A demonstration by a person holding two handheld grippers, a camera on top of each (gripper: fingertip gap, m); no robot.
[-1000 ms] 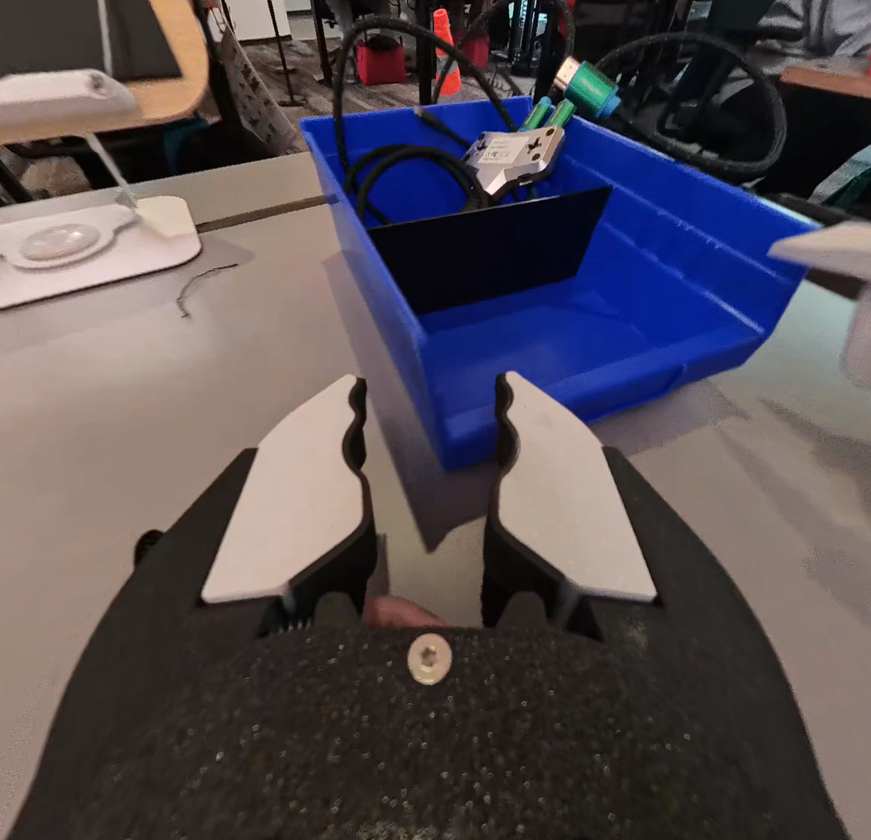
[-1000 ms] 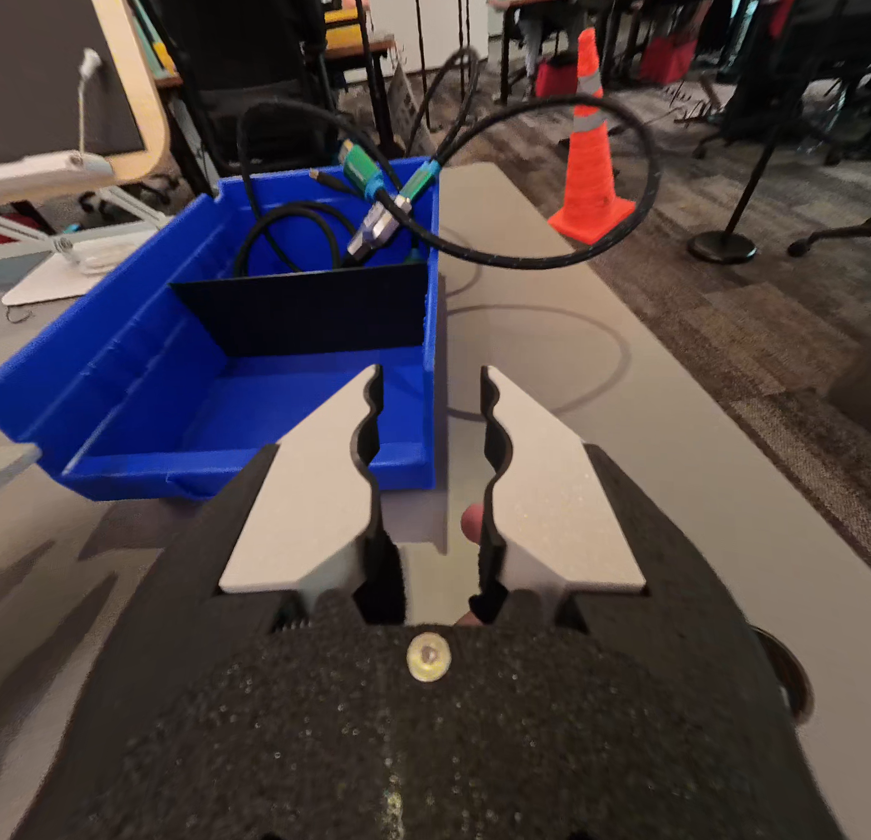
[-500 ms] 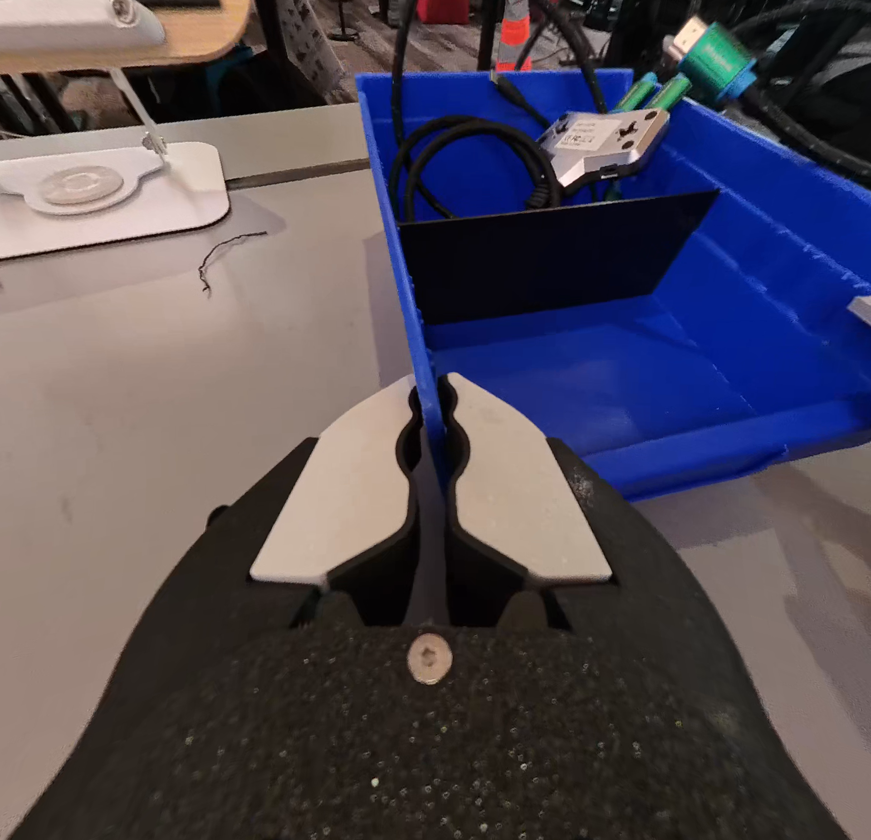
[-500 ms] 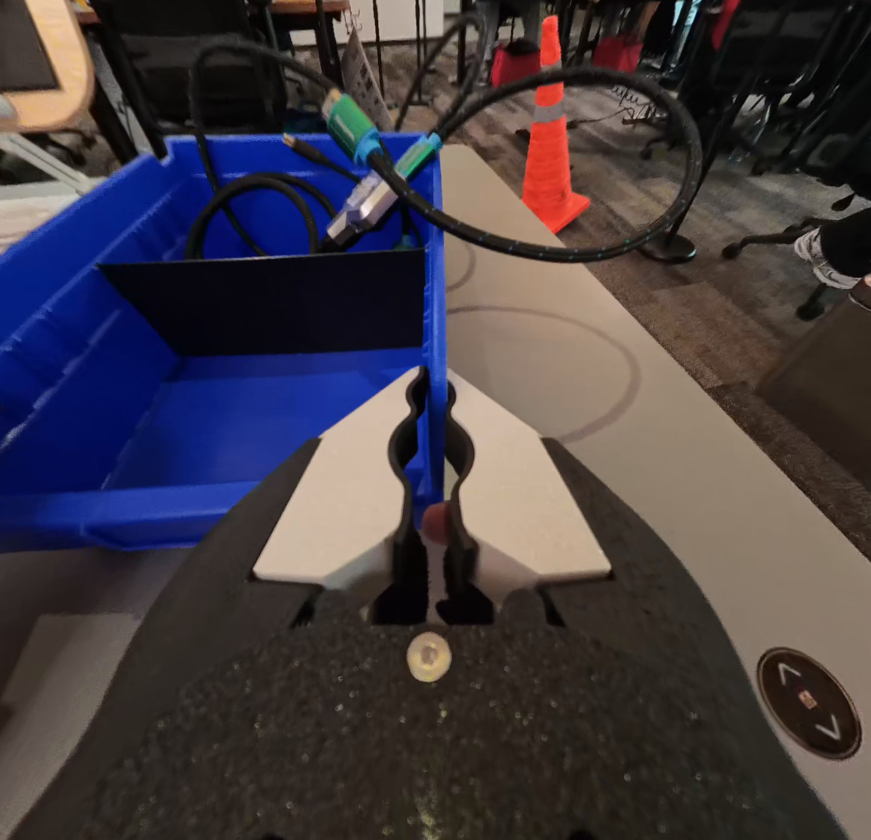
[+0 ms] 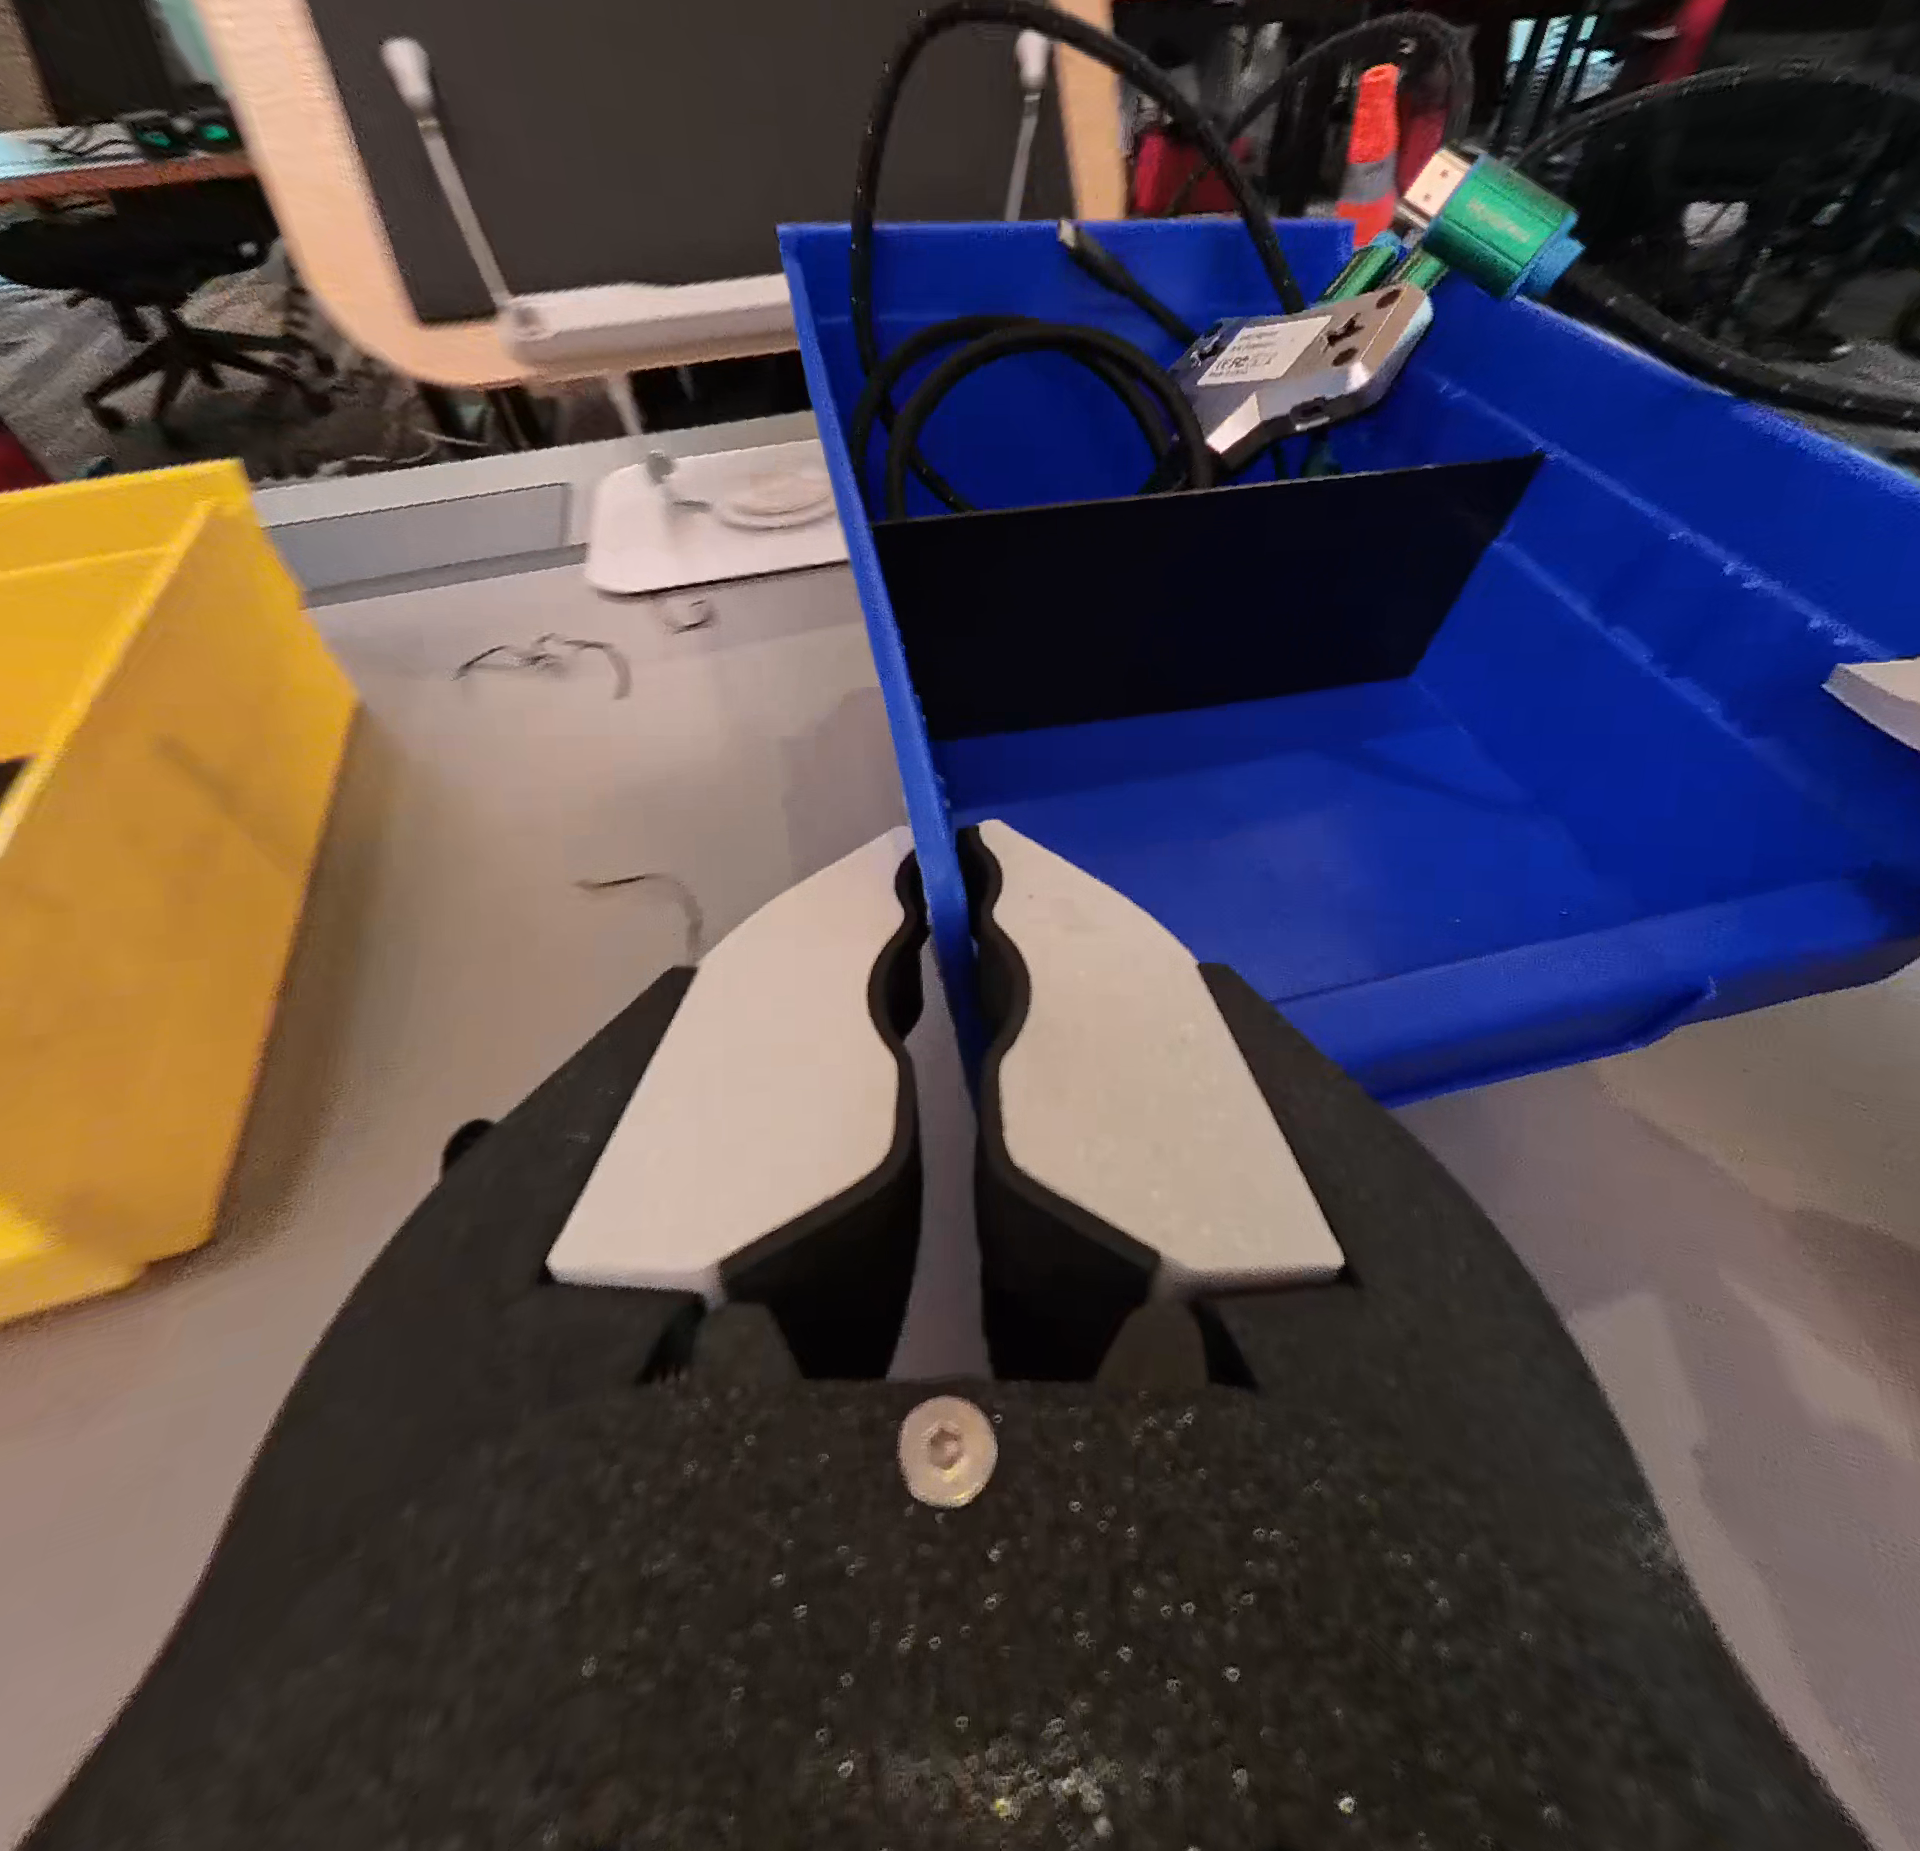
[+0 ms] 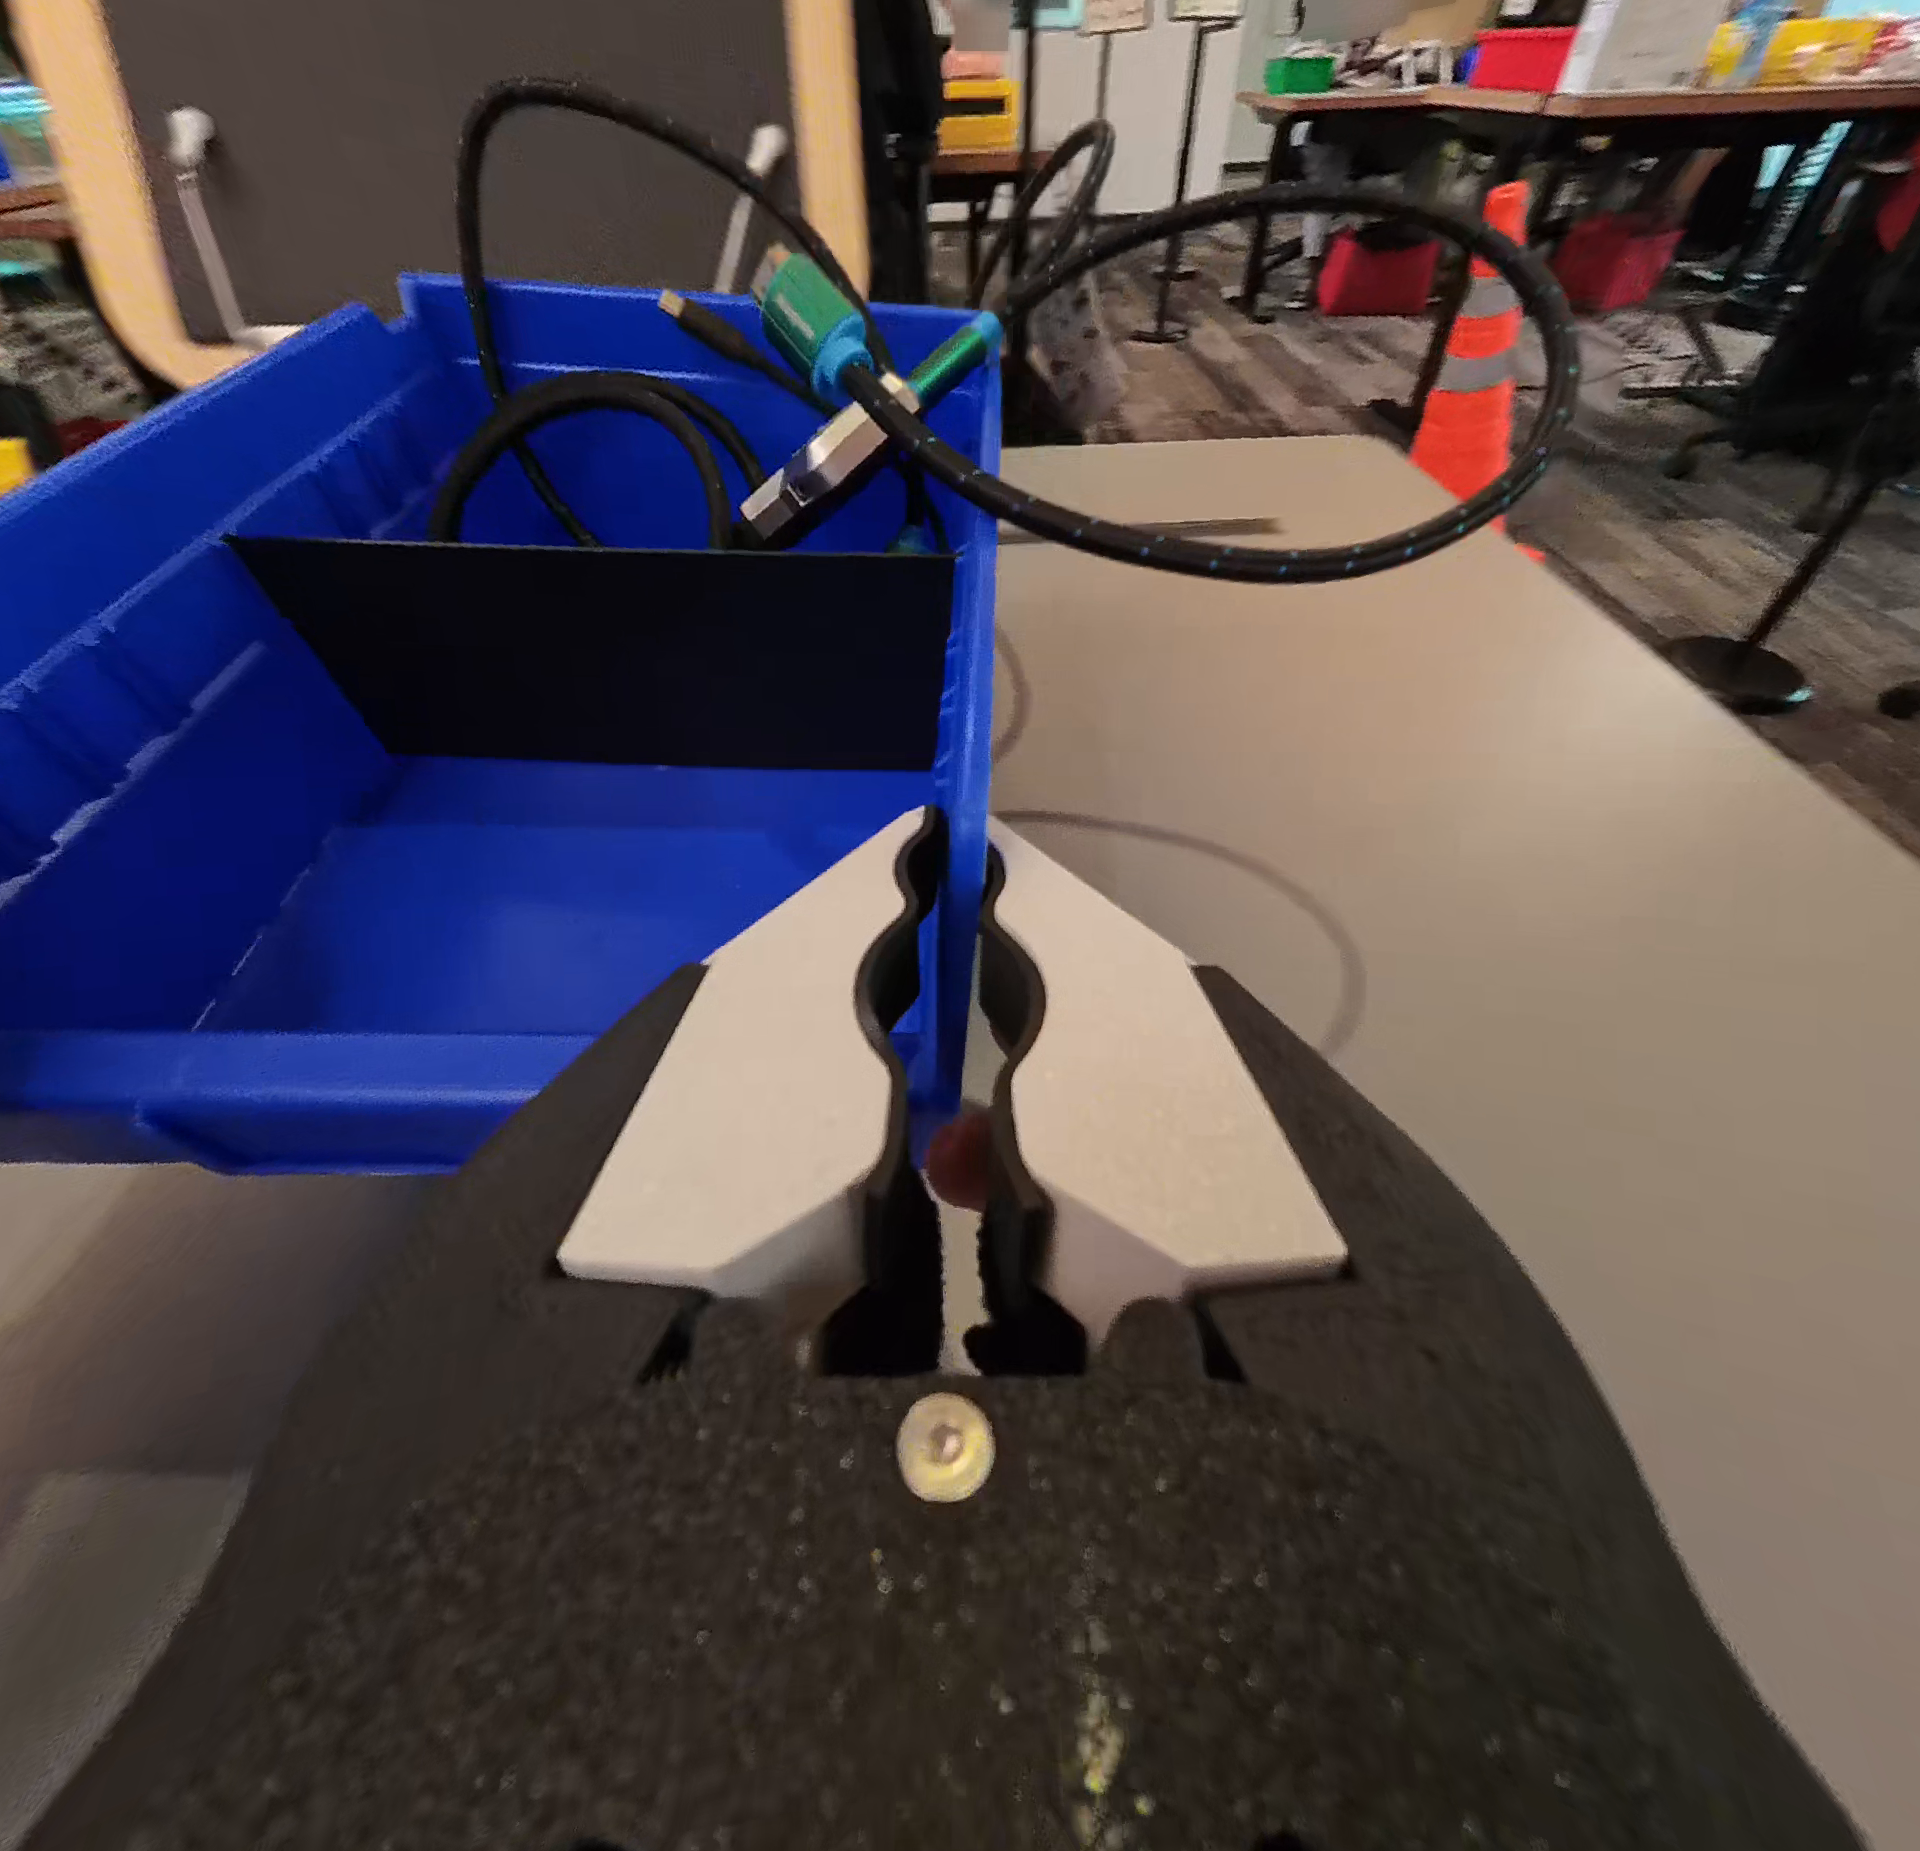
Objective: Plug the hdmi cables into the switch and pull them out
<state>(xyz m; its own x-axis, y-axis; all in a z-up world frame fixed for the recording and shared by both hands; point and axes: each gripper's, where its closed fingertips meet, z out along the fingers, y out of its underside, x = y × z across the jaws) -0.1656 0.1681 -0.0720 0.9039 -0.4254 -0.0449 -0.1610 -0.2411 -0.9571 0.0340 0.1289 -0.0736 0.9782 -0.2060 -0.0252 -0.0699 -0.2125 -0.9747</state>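
Clamping the two side walls of the blue bin (image 5: 1662,513), the left gripper (image 5: 948,892) and the right gripper (image 6: 958,866) are each pressing their jaws together on a rim, one wall apiece. Behind the black divider (image 5: 1184,596), in the far compartment, the grey metal switch (image 5: 1299,367) is resting tilted, propped on coiled black braided cables (image 6: 1247,554). Its long axis is running diagonally, the end with two green plugs pointing up toward the far right corner of the bin, the narrow end pointing down into it. One loose green HDMI plug (image 6: 805,310) is sitting above, its metal tip aiming up and away. The switch is probably light and rigid; the cables look stiff and springy, likely to drag it. Gripping is best done on the hard plug housings, not the braid.
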